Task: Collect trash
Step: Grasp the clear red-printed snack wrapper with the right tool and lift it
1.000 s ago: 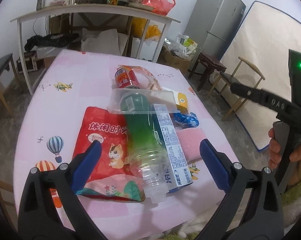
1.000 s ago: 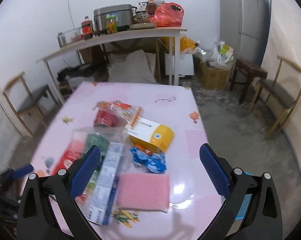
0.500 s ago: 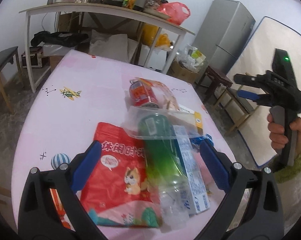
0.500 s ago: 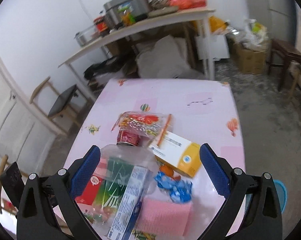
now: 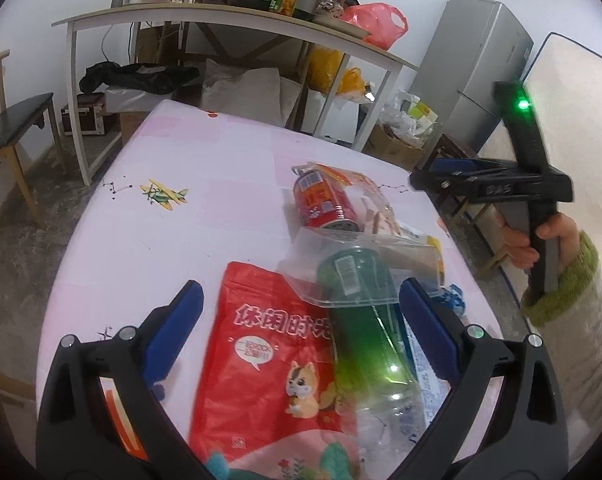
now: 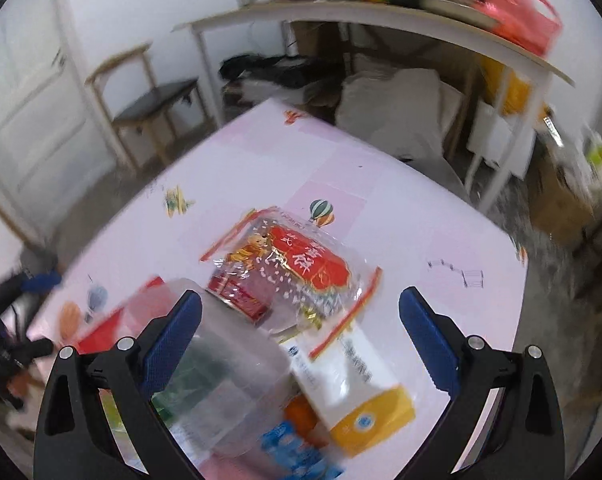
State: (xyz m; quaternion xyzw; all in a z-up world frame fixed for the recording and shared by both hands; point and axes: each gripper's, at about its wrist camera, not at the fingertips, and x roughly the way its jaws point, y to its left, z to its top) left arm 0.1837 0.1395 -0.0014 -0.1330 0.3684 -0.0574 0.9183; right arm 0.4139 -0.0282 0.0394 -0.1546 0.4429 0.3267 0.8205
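My left gripper (image 5: 301, 328) hangs wide open and empty over the red snack pouch (image 5: 261, 364) and green bottle (image 5: 365, 332) on the near table (image 5: 205, 208). My right gripper (image 6: 301, 332), equally spread and empty, hovers above the red can (image 6: 237, 294) and yellow-ended box (image 6: 361, 392).

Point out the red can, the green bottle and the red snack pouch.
red can (image 5: 321, 206), left wrist view, on its printed side wall.
green bottle (image 5: 365, 332), left wrist view, on the green body.
red snack pouch (image 5: 261, 364), left wrist view, on the front panel below the lettering.
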